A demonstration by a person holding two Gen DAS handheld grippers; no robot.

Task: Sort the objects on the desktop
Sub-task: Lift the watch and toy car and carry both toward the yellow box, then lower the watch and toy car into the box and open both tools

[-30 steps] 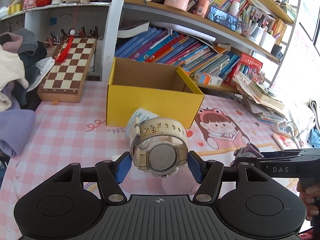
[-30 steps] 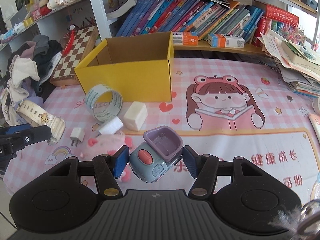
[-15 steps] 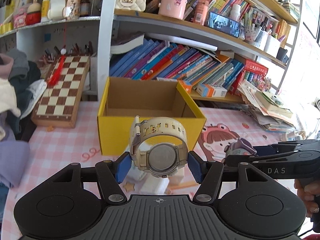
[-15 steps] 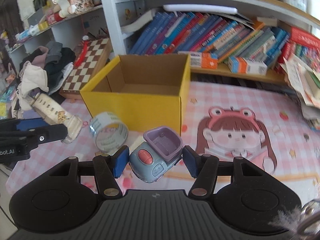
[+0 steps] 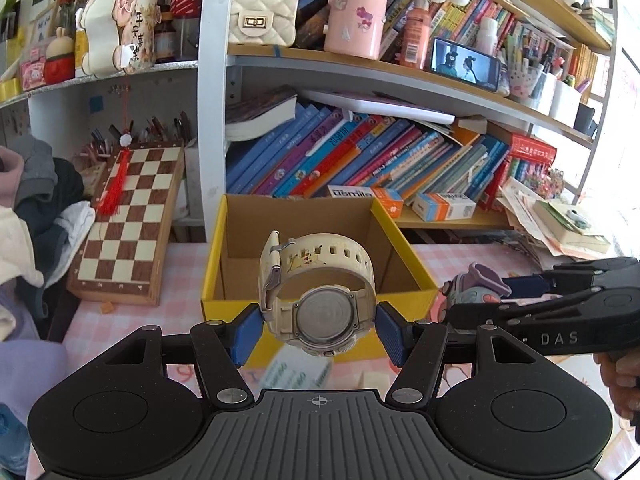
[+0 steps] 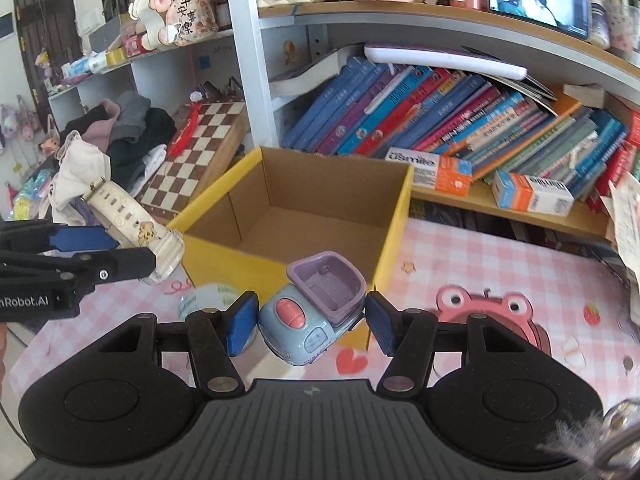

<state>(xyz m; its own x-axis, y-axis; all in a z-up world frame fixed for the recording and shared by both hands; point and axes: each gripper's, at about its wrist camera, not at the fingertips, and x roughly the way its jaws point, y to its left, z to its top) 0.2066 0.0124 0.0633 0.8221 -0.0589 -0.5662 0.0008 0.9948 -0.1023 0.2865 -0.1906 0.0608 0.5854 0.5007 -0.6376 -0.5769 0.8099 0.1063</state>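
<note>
Cream watch [image 5: 316, 288] clamped between left gripper [image 5: 318, 334] pads, held in air before yellow cardboard box [image 5: 404, 248]. Right gripper [image 6: 310, 322] jaws closed on blue-purple toy truck [image 6: 316, 308], near box front wall. Tape roll [image 6: 208, 298] on pink tablecloth [image 6: 500, 268] below.

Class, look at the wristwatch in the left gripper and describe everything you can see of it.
The wristwatch is cream-white, apparently plastic or rubber, and looks scuffed. Its strap, with a row of holes and a small cartoon print, is buckled into a loop rising above the case. The round grey metal case back faces the camera; the dial is hidden. It hangs in the air before the open yellow box, clamped at the case between the left gripper's blue pads.
</note>
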